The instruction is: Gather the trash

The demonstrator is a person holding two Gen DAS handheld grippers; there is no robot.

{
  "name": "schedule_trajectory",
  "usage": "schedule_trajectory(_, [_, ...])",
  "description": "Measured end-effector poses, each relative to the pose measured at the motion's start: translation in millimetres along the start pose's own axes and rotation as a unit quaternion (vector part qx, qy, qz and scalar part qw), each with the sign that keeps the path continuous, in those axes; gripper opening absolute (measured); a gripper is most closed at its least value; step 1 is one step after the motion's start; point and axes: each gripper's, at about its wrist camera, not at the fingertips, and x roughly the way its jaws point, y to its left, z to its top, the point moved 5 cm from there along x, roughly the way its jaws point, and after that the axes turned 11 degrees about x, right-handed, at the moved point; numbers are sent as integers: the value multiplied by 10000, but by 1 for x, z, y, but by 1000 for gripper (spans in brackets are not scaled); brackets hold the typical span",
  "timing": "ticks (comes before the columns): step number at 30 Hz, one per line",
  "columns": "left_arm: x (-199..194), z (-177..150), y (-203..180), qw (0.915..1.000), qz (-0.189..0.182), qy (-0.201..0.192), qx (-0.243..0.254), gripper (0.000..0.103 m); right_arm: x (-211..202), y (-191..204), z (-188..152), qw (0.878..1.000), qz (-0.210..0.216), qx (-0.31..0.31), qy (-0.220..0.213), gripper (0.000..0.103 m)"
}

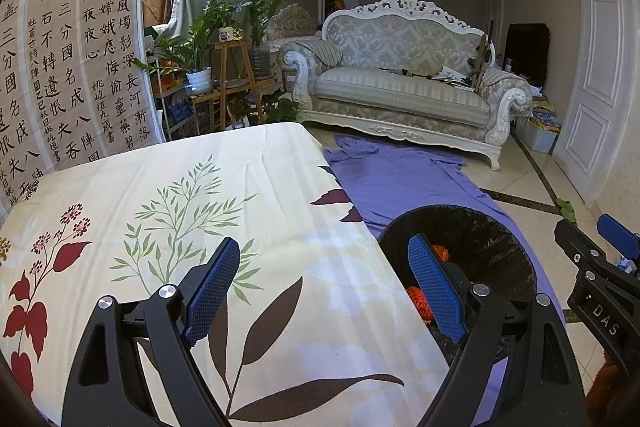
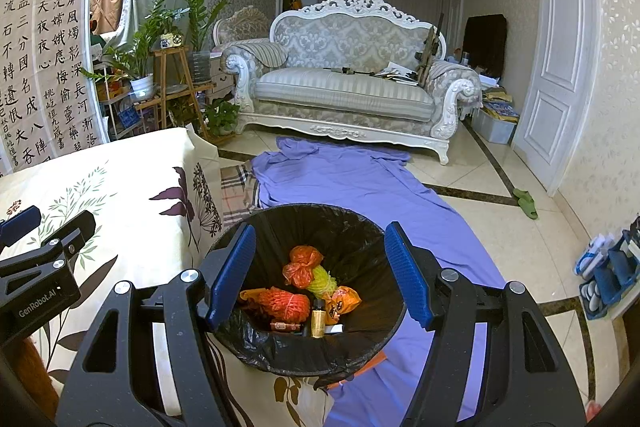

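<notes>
A round bin lined with a black bag (image 2: pixel 352 227) stands on the floor beside the table. In it lie orange net bags (image 2: pixel 286 301), a yellow-green net (image 2: pixel 322 281), orange wrappers (image 2: pixel 344 301) and a small gold bottle (image 2: pixel 319 319). My right gripper (image 2: pixel 320 275) hangs over the bin, open, with nothing between its blue pads. My left gripper (image 1: pixel 324 291) is open and empty over the table's right edge; its right finger (image 1: pixel 436 291) overlaps the bin (image 1: pixel 488 239). Each gripper shows at the edge of the other's view.
The table wears a cream floral cloth (image 1: pixel 168 219). A purple sheet (image 2: pixel 340 179) covers the floor toward an ornate sofa (image 2: pixel 344 83). Plants on wooden stands (image 2: pixel 168 59) are at the left, a white door (image 2: pixel 560 59) and green slippers (image 2: pixel 526 203) at the right.
</notes>
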Motion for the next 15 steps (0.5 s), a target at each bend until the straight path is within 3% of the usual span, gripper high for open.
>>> schedule_trajectory(15, [2, -1, -2, 10000, -4, 4, 10, 84, 1, 1, -1, 10000, -5, -7, 4, 65])
